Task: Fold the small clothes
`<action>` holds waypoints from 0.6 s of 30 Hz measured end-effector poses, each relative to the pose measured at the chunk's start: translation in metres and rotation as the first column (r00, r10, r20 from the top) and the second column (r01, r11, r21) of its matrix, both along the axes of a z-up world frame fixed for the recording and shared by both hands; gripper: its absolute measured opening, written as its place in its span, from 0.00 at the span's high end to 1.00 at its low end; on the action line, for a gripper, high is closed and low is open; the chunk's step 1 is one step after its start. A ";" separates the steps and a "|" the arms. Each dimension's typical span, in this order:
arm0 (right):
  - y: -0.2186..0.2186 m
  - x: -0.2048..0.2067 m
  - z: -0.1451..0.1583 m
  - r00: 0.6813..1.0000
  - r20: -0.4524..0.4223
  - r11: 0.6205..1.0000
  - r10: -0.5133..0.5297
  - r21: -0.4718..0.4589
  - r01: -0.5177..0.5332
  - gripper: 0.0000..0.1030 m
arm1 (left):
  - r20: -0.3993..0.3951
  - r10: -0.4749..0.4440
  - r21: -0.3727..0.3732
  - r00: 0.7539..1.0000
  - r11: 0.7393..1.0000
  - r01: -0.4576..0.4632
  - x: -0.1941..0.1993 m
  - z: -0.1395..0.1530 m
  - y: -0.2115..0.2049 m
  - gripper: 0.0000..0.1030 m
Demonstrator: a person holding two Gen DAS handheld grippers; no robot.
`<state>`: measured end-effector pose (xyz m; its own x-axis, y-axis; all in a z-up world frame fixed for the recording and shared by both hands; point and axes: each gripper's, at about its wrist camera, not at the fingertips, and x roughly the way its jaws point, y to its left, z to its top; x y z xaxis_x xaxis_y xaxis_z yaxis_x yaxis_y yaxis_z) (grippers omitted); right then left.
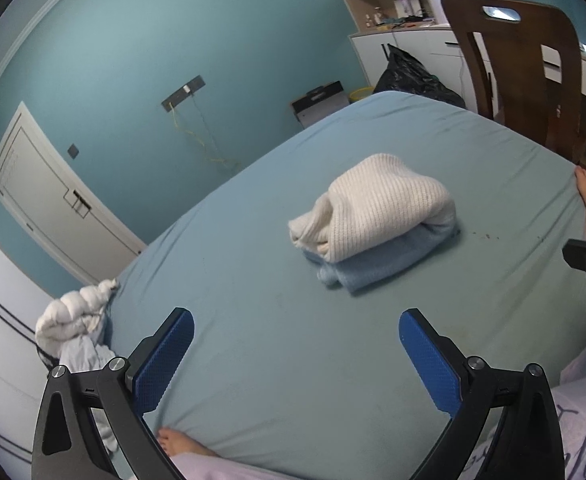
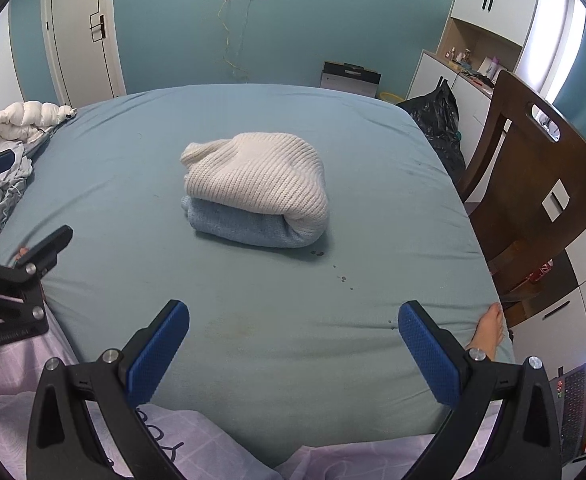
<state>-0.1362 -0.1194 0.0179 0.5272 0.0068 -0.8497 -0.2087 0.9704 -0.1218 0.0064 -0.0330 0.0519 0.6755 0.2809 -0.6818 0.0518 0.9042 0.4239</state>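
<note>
Bed (image 2: pixel 253 320), blue-green fitted sheet, filling most of both views. Brown wooden chair (image 2: pixel 533 184) hard against right edge. Loose heap of white and pale clothes (image 2: pixel 17 148) at far left corner, not yet folded.

Mid-bed: folded stack, cream knit sweater (image 2: pixel 261 176) resting on light blue knit (image 2: pixel 245 226). Cream layer bulging, draped over blue at right side; sleeve end poking out far left.

Left claw (image 1: pixel 296 330) wide apart, empty, hanging above bare sheet, near side of stack. Right claw (image 2: pixel 293 320) likewise wide apart, empty, short of stack.

Small dark specks (image 2: pixel 343 278) on sheet just right of stack.

Risks, judged: top-heavy cream fold slumping if nudged or lifted from one side only; sleeve end unrolling; next garment dragged across specks possibly picking up dirt.
</note>
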 end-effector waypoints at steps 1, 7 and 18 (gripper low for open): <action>0.000 0.000 0.000 1.000 -0.003 1.000 -0.001 0.001 0.001 0.01 | -0.001 0.001 -0.005 1.000 1.000 -0.001 0.000 0.000 0.001 0.00; 0.002 0.000 -0.001 1.000 -0.013 1.000 0.002 -0.013 -0.002 0.01 | 0.005 0.002 -0.027 1.000 1.000 -0.002 -0.001 0.004 0.004 0.00; 0.001 -0.002 0.005 1.000 -0.013 1.000 -0.005 -0.016 0.005 0.01 | -0.070 0.020 -0.093 0.997 0.995 -0.026 0.006 -0.003 0.011 0.00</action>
